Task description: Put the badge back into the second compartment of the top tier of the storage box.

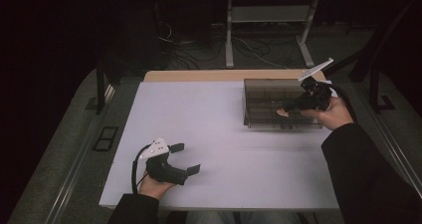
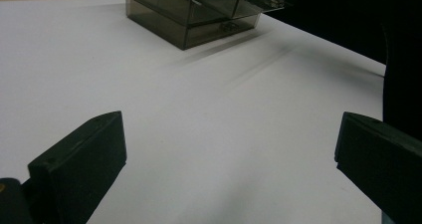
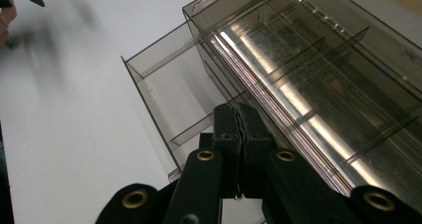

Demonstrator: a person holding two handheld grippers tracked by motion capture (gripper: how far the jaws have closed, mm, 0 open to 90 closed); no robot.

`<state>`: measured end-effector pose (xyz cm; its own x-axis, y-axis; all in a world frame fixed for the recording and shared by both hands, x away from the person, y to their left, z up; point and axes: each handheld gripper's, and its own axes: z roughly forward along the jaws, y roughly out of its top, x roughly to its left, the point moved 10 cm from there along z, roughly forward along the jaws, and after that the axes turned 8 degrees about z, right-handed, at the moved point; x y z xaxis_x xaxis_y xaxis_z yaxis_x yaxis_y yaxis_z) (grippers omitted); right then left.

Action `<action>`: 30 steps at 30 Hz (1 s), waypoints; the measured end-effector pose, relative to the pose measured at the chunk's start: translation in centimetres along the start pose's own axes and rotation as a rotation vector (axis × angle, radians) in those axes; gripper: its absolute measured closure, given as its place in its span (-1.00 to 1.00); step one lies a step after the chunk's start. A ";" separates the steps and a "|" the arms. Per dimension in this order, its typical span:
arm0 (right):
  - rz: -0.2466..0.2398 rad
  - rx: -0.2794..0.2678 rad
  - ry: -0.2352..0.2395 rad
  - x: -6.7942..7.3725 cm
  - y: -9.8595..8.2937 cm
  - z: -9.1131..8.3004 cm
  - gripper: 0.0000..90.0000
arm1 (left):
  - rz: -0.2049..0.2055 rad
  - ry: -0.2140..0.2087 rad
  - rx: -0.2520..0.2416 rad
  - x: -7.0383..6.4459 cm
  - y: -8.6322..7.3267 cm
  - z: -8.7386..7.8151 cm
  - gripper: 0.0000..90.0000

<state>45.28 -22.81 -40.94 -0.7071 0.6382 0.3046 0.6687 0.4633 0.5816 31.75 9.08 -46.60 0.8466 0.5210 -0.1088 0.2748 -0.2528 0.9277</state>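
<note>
A smoky see-through drawer box [image 1: 266, 92] stands at the table's far right. One drawer [image 3: 164, 84] is pulled out toward the near side, and the compartments I can see in it are bare. My right gripper [image 1: 289, 108] [image 3: 240, 115] hangs over that drawer with its jaws pressed together. A small pale orange thing [image 1: 282, 113] lies right at its tips in the high view; I cannot tell whether it is held. My left gripper [image 1: 186, 158] [image 2: 229, 149] rests low near the front left, jaws wide apart, nothing between them. The box [image 2: 199, 15] lies far ahead of it.
The white table top [image 1: 209, 124] has a wooden strip [image 1: 199, 75] along its far edge. Beyond it stand a desk frame [image 1: 268, 30] and loose cables on the floor. A dark sleeve [image 1: 368, 179] crosses the front right corner.
</note>
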 end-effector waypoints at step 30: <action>0.084 0.024 0.032 -1.5 -0.6 1.8 0.92 | 0.003 -0.005 0.006 -0.1 -0.1 0.0 -1.00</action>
<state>46.33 -22.92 -43.07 -0.6547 0.6559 0.3758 0.7312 0.4234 0.5348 31.70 9.03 -46.67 0.8497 0.5162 -0.1074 0.2746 -0.2594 0.9259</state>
